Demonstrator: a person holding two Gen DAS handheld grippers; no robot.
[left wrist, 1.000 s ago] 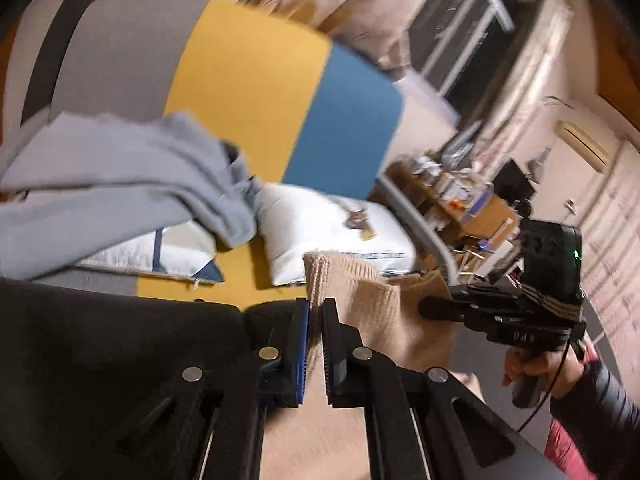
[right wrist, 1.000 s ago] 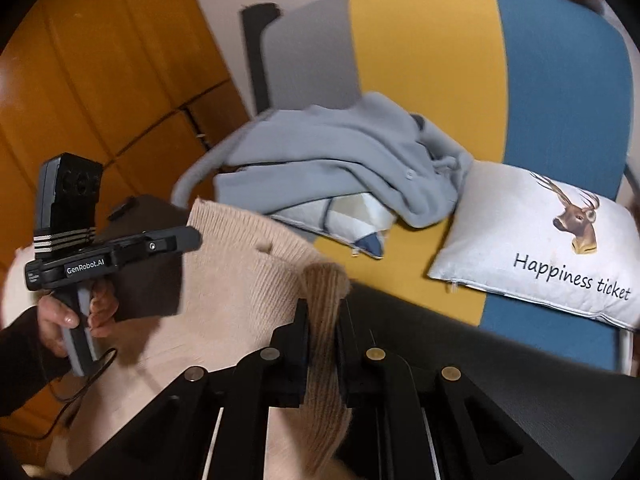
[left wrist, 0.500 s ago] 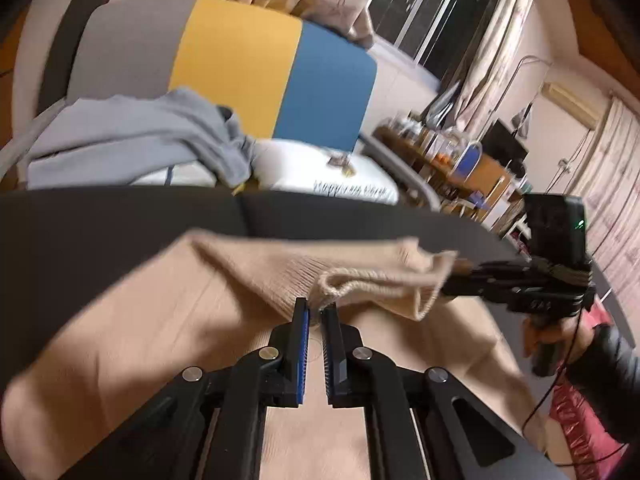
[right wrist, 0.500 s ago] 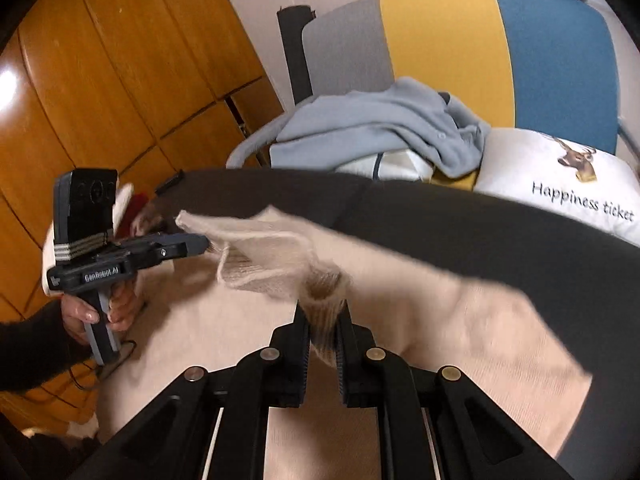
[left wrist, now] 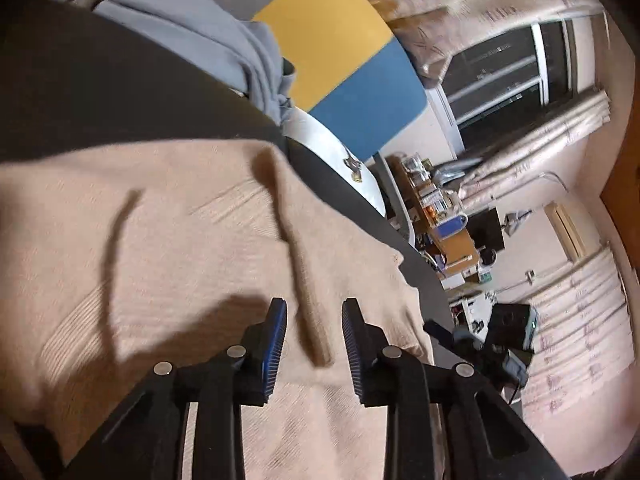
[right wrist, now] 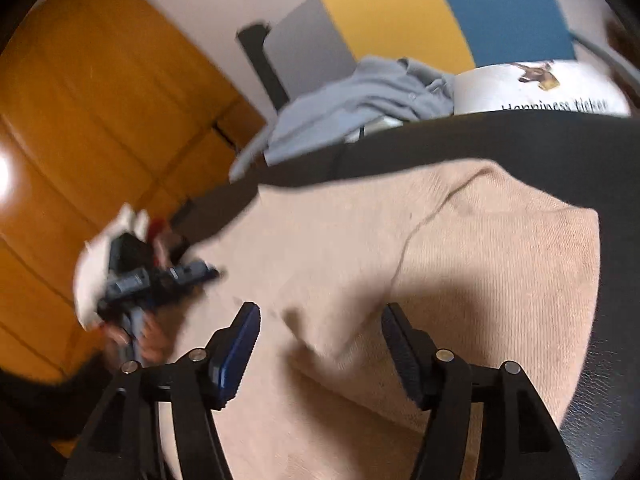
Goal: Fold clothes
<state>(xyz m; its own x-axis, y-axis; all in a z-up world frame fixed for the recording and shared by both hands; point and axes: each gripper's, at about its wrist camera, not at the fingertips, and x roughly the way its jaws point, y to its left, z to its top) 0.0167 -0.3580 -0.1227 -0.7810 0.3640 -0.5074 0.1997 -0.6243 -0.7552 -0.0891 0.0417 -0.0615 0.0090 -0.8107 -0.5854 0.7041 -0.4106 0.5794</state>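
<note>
Beige sweater [left wrist: 168,240] flat on dark surface [left wrist: 100,92]; L tool [left wrist: 314,344] & R tool [right wrist: 320,348] opening, fold edge between, unclamped

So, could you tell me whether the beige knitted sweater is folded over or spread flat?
Folded over: the beige knitted sweater lies doubled on the dark surface, its folded layer's edge showing.

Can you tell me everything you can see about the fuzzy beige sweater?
The beige sweater is a soft ribbed knit, lying spread on a dark surface. One part is folded over the rest, leaving a raised edge and creases. The left tool and right tool hang just above it, jaws opening, with a fold between each pair and no pad pressing it.
</note>
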